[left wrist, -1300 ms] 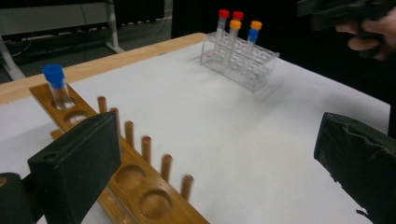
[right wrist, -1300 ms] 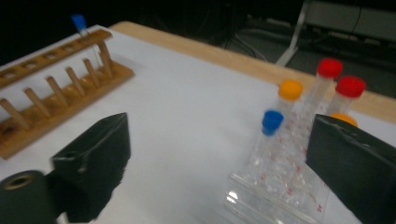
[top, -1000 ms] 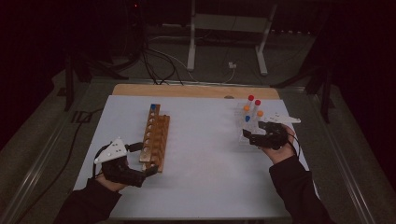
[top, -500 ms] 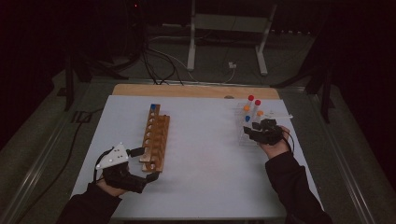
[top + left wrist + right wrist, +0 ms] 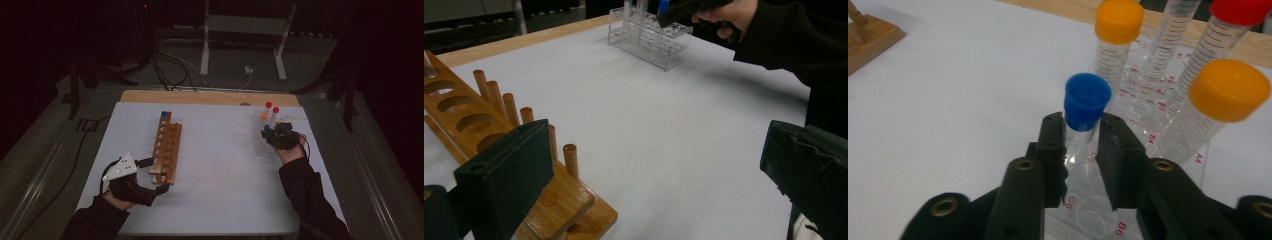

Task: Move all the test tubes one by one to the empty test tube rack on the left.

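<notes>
White table sheet [image 5: 220, 165] in a dark room, one wooden rack [image 5: 166, 146], one clear rack [image 5: 650, 34].
Five capped tubes: right gripper [image 5: 1082, 131] clamps the blue-capped tube [image 5: 1086, 107] over the clear rack; left gripper [image 5: 150, 179] gapes wide beside the wooden rack.

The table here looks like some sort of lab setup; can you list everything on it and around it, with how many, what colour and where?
Long wooden tube rack: one, brown, left half of the table, a blue-capped tube at its far end.
Clear plastic tube rack: one, transparent, right far part of the table.
Blue-capped clear tube: one, in the clear rack, between the right jaws.
Orange-capped clear tubes: two, in the clear rack.
Red-capped clear tubes: two, at the clear rack's far side.
White table sheet: one, covers the table.
Metal stand: one, pale, on the floor behind.
Left hand-held gripper: black, open around the wooden rack's near end.
Right hand-held gripper: black, closed on the blue-capped tube.
</notes>
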